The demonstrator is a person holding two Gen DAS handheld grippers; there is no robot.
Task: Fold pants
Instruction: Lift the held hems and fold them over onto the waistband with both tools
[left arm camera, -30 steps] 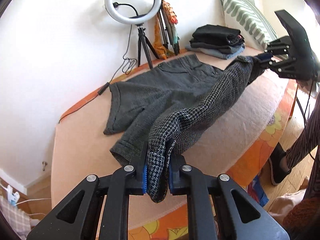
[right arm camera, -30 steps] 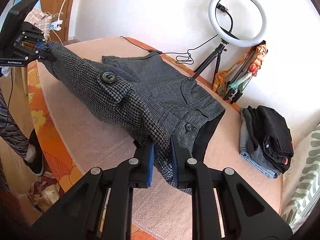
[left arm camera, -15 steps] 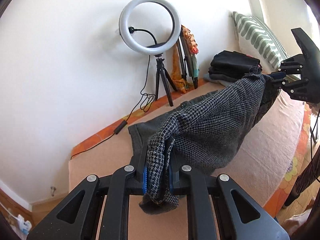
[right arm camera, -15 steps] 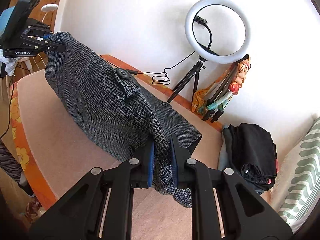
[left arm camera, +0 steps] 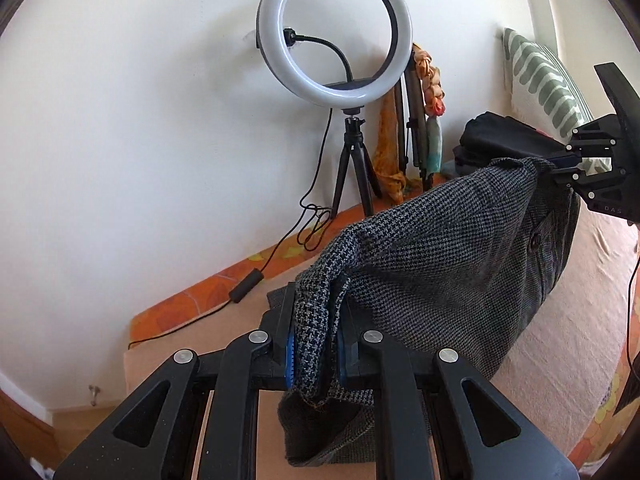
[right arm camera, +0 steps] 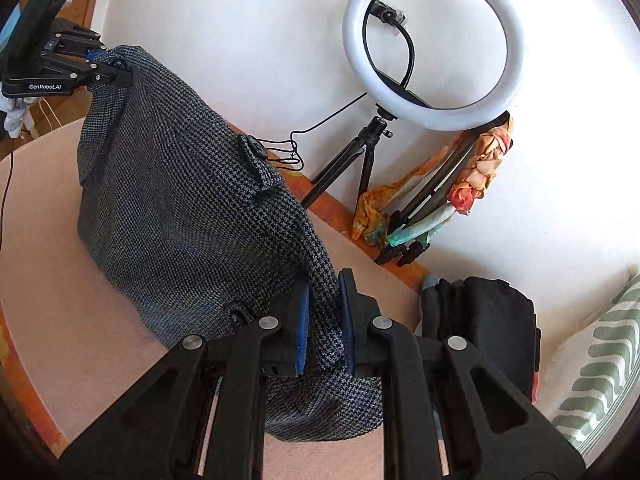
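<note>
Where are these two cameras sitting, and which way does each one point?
Left wrist: rides on the left tool, looking past the clamped houndstooth pants at the ring light; the right tool shows opposite.
Right wrist: rides on the right tool, facing the same wall; the left tool grips the pants' far end.
Shared: pants, ring light, folded clothes stack, striped pillow.

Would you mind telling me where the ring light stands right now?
The ring light stands on its tripod against the white wall, beyond the houndstooth pants, left of the stack of folded clothes.
</note>
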